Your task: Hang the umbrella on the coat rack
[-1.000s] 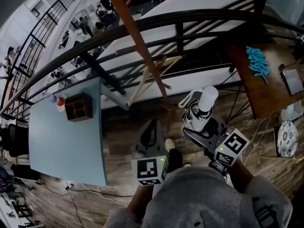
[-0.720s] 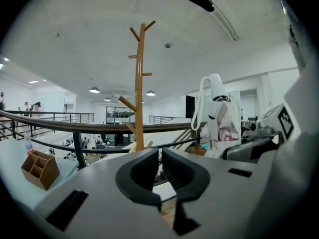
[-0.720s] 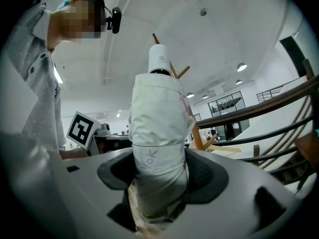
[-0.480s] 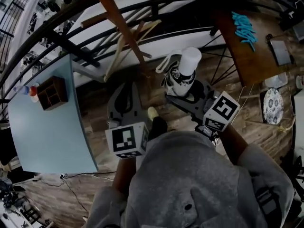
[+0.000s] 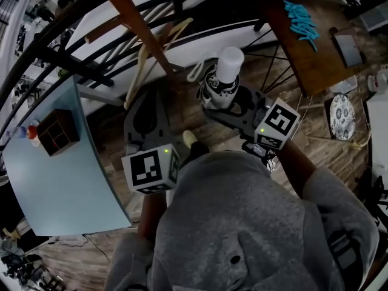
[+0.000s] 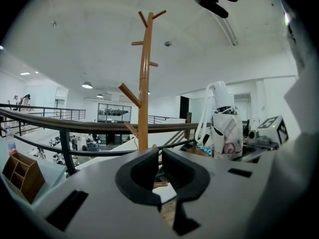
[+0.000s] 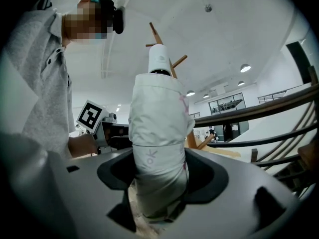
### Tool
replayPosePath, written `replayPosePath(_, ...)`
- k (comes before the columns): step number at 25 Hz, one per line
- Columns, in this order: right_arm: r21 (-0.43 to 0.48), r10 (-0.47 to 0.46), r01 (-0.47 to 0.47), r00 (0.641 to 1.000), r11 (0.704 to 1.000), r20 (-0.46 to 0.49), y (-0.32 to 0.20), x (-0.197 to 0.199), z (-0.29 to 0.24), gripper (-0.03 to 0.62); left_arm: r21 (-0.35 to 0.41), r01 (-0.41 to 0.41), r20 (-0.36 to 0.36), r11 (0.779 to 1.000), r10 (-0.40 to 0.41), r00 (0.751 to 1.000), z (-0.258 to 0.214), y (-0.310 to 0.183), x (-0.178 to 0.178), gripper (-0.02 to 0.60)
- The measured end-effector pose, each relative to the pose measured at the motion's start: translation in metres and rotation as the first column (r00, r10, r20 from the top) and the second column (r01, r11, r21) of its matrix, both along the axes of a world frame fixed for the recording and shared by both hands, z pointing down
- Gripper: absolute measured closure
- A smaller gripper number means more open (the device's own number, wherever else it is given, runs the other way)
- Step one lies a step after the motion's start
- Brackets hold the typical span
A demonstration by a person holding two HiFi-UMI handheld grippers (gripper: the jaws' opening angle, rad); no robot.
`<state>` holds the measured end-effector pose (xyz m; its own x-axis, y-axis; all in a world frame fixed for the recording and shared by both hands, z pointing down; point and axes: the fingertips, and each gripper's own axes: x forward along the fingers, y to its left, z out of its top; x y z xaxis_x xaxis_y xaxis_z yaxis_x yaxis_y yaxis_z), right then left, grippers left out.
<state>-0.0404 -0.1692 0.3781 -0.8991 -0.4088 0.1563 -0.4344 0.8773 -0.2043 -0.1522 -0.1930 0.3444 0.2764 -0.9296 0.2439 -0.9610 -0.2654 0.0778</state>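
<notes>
Near the coat rack [image 6: 144,83], my right gripper [image 7: 159,159] clamps the folded white umbrella [image 7: 157,118] upright; my left gripper [image 6: 157,157] has its jaws nearly together, empty.

The coat rack [image 5: 133,18] rises from the wooden plank floor [image 5: 112,132]. At the left a pale blue counter [image 5: 60,187] carries a wooden compartment box [image 5: 56,132] and small bottles [image 5: 27,132]. A brown counter [image 5: 315,59] at the upper right holds turquoise pieces [image 5: 300,23] and a flat grey device [image 5: 345,47].
</notes>
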Motion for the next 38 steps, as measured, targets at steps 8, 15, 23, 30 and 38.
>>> replayPosePath(8,0.004,-0.015,0.015,0.999,1.000,-0.040,-0.019,-0.018,0.017,0.304,-0.014,-0.041,-0.009,0.999,0.041,0.999,0.008,-0.028,-0.013,0.549)
replayPosePath(15,-0.015,-0.025,0.024,0.998,1.000,-0.051,-0.030,-0.019,0.039,0.305,-0.035,-0.049,0.003,0.998,0.049,0.999,0.020,-0.037,-0.022,0.549)
replayPosePath(23,-0.039,-0.064,0.062,0.995,0.997,-0.078,-0.035,-0.007,0.066,0.305,-0.058,0.007,0.020,0.998,-0.006,1.000,0.028,-0.035,-0.021,0.549)
replayPosePath(30,-0.056,-0.150,0.145,0.984,0.988,-0.100,-0.045,0.007,0.079,0.304,-0.081,0.105,0.020,0.991,-0.104,0.994,0.028,-0.037,-0.014,0.549)
replayPosePath(38,-0.087,-0.243,0.234,0.964,0.968,-0.110,-0.056,0.031,0.086,0.304,-0.105,0.202,0.041,0.974,-0.199,0.979,0.031,-0.037,0.010,0.549)
